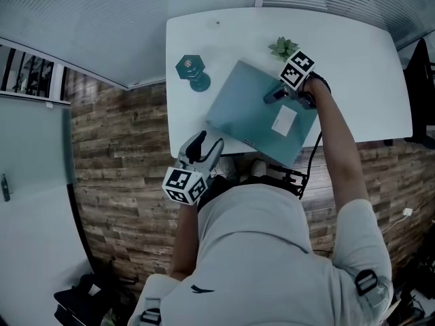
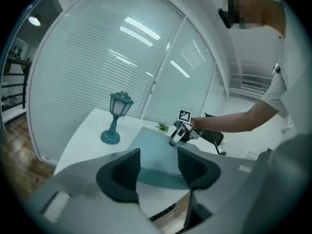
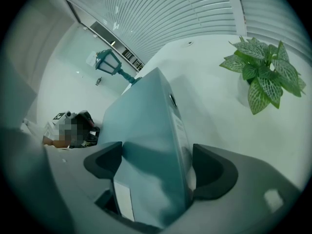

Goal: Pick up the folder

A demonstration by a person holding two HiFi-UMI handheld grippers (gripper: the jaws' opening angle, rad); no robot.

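A teal folder (image 1: pixel 251 111) with a white label lies on the white table (image 1: pixel 353 60), its near corner over the front edge. My right gripper (image 1: pixel 275 95) is at the folder's far right edge. In the right gripper view the folder (image 3: pixel 146 126) stands tilted between the jaws, and my right gripper (image 3: pixel 156 167) is shut on it. My left gripper (image 1: pixel 205 145) hovers at the table's near edge, just off the folder's left corner. It (image 2: pixel 159 167) is open with nothing between its pads, and the folder (image 2: pixel 161 152) lies just ahead of it.
A small teal lantern (image 1: pixel 193 70) stands on the table left of the folder. A little potted plant (image 1: pixel 283 47) sits just behind the right gripper. The table's front edge meets a wood-plank floor (image 1: pixel 122 155). A wall of blinds lies beyond the table.
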